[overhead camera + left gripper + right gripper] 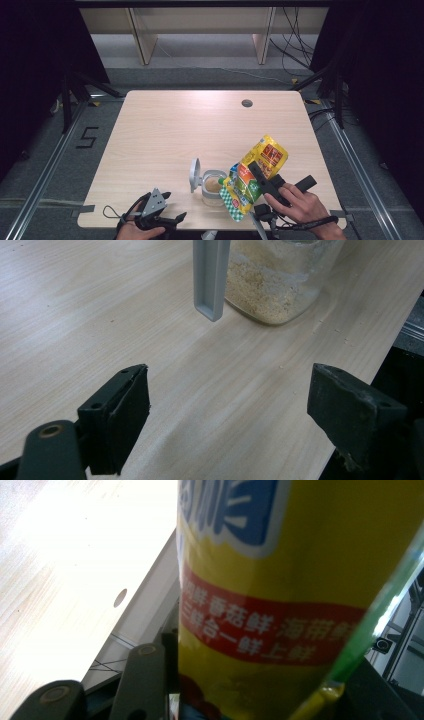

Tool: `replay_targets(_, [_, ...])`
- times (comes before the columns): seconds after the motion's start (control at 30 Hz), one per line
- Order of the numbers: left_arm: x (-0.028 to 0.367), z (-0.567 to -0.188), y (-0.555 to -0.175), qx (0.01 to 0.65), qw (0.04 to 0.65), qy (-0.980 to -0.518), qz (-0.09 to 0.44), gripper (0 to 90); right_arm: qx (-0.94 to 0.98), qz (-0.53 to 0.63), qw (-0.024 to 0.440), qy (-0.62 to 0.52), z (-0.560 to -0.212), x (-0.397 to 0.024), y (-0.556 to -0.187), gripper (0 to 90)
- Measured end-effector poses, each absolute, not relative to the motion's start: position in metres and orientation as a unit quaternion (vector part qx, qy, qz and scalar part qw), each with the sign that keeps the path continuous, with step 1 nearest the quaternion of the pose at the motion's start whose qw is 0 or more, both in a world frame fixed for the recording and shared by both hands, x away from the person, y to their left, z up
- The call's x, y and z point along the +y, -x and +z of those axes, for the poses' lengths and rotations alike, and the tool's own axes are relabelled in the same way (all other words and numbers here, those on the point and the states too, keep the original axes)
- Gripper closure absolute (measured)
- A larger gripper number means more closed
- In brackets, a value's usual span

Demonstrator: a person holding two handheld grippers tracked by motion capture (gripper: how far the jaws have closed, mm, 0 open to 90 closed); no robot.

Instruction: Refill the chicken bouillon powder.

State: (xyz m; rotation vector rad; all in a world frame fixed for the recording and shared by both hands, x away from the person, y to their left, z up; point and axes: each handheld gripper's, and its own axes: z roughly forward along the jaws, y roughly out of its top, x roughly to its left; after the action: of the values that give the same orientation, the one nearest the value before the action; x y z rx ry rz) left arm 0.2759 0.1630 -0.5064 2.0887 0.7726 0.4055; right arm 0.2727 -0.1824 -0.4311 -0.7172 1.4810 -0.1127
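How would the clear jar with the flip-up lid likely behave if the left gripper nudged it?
The jar looks squat and holds only a shallow layer of tan powder, so it would probably slide rather than tip. Its raised grey lid may catch or swing. With the lid up, a hard shove could spill powder.

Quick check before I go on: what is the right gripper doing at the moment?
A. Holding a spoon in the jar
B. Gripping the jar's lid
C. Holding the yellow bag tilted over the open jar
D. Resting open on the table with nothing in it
C: the right gripper is clamped on the yellow bag, which tips toward the open jar, whose lid stands flipped up.
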Motion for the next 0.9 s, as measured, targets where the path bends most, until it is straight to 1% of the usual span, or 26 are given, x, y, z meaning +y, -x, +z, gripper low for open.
replay_targets(0.07, [0.162, -0.5074, -0.275, 0.313, 0.43, -0.832, 0.156, 16.7, 0.659, -0.05, 0.679, 0.319, -0.4311, -0.1826, -0.2727, 57.1])
replay_targets(0.1, [0.1627, -0.5073, -0.2759, 0.307, 0.426, -0.835, 0.163, 16.7, 0.668, -0.052, 0.672, 0.316, -0.4306, -0.1823, -0.2728, 57.1])
replay_targets(0.17, [0.163, -0.5064, -0.2759, 0.31, 0.424, -0.836, 0.161, 16.8, 0.664, -0.058, 0.67, 0.326, -0.4288, -0.1817, -0.2733, 57.1])
replay_targets(0.2, [0.163, -0.5064, -0.2759, 0.31, 0.424, -0.836, 0.161, 16.8, 0.657, -0.054, 0.678, 0.326, -0.4293, -0.1823, -0.2731, 57.1])
replay_targets(0.3, [0.1616, -0.5078, -0.2752, 0.312, 0.43, -0.832, 0.159, 16.8, 0.656, -0.054, 0.679, 0.325, -0.4288, -0.1828, -0.273, 57.2])
replay_targets(0.43, [0.1638, -0.5062, -0.2765, 0.306, 0.417, -0.839, 0.167, 16.7, 0.655, -0.054, 0.68, 0.325, -0.4287, -0.1828, -0.273, 57.5])
replay_targets(0.47, [0.1617, -0.508, -0.2754, 0.311, 0.43, -0.832, 0.162, 16.7, 0.658, -0.051, 0.681, 0.319, -0.4294, -0.1833, -0.2724, 57.8])
replay_targets(0.53, [0.1615, -0.5079, -0.2754, 0.313, 0.431, -0.831, 0.159, 16.8, 0.657, -0.052, 0.681, 0.319, -0.4293, -0.1833, -0.2725, 57.8])
replay_targets(0.57, [0.1636, -0.5064, -0.2766, 0.306, 0.417, -0.839, 0.166, 16.7, 0.658, -0.052, 0.68, 0.319, -0.4287, -0.1831, -0.2725, 57.9])
replay_targets(0.6, [0.1613, -0.508, -0.2754, 0.314, 0.431, -0.83, 0.161, 16.8, 0.658, -0.052, 0.68, 0.319, -0.4287, -0.1833, -0.2725, 57.9])
replay_targets(0.63, [0.162, -0.5078, -0.2761, 0.302, 0.43, -0.835, 0.165, 16.8, 0.658, -0.052, 0.681, 0.319, -0.4288, -0.1835, -0.2724, 58.0])
replay_targets(0.73, [0.1617, -0.5071, -0.2753, 0.313, 0.428, -0.833, 0.16, 16.8, 0.657, -0.053, 0.681, 0.319, -0.4289, -0.1833, -0.2724, 58.0])
replay_targets(0.9, [0.1618, -0.5077, -0.2753, 0.31, 0.429, -0.833, 0.16, 16.7, 0.656, -0.054, 0.681, 0.32, -0.4289, -0.1831, -0.2722, 58.0])
